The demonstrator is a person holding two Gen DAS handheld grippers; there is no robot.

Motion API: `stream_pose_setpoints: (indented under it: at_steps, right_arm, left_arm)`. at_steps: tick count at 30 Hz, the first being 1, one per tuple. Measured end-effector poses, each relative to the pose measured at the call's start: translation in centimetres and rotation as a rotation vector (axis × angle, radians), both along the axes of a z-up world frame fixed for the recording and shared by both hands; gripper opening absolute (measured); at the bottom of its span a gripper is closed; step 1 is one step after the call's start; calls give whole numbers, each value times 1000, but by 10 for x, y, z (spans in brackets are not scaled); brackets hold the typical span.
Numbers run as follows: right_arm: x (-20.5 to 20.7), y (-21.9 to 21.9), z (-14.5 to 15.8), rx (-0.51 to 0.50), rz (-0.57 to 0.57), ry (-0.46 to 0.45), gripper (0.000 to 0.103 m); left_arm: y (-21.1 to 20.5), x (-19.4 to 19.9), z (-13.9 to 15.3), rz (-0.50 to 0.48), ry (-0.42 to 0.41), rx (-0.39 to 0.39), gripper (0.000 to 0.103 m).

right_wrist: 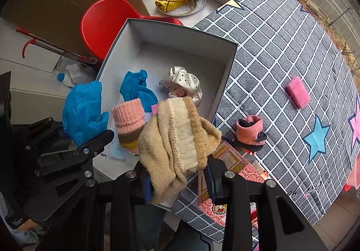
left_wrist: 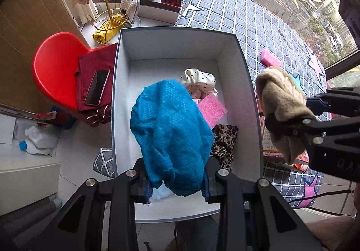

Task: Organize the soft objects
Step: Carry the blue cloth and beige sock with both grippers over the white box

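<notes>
My left gripper point(left_wrist: 177, 188) is shut on a blue textured cloth point(left_wrist: 171, 138), which hangs over the open white box point(left_wrist: 247, 84). My right gripper point(right_wrist: 180, 181) is shut on a bunched beige knit sock point(right_wrist: 177, 138) at the box's near right corner. In the left wrist view that sock point(left_wrist: 281, 105) shows at the right, just outside the box wall. Inside the box point(right_wrist: 157, 35) lie a polka-dot scrunchie point(right_wrist: 184, 84), a second blue piece point(right_wrist: 137, 89), a pink knit sock point(right_wrist: 129, 120), a pink sponge point(left_wrist: 211, 109) and a leopard-print cloth point(left_wrist: 225, 141).
A grey grid-patterned cover point(right_wrist: 281, 37) to the right of the box carries a pink sponge point(right_wrist: 298, 92), a salmon and navy sock point(right_wrist: 249, 132) and a patterned red carton point(right_wrist: 234, 165). A red chair point(left_wrist: 54, 66) with a phone point(left_wrist: 96, 87) stands to the left.
</notes>
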State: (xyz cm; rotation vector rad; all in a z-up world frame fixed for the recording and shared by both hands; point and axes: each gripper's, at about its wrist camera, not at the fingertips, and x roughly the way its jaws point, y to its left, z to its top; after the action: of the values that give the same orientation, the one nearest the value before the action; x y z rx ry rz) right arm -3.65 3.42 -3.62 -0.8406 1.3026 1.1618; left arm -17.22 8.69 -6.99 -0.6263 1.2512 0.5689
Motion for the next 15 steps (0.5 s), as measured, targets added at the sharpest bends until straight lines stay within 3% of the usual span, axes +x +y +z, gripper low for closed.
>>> stream_pose_setpoints:
  at_steps: [15]
  right_arm:
    - [12,14,-13,-17,-61,46,37]
  left_arm:
    - [13,3,-12,26,20,-25,36]
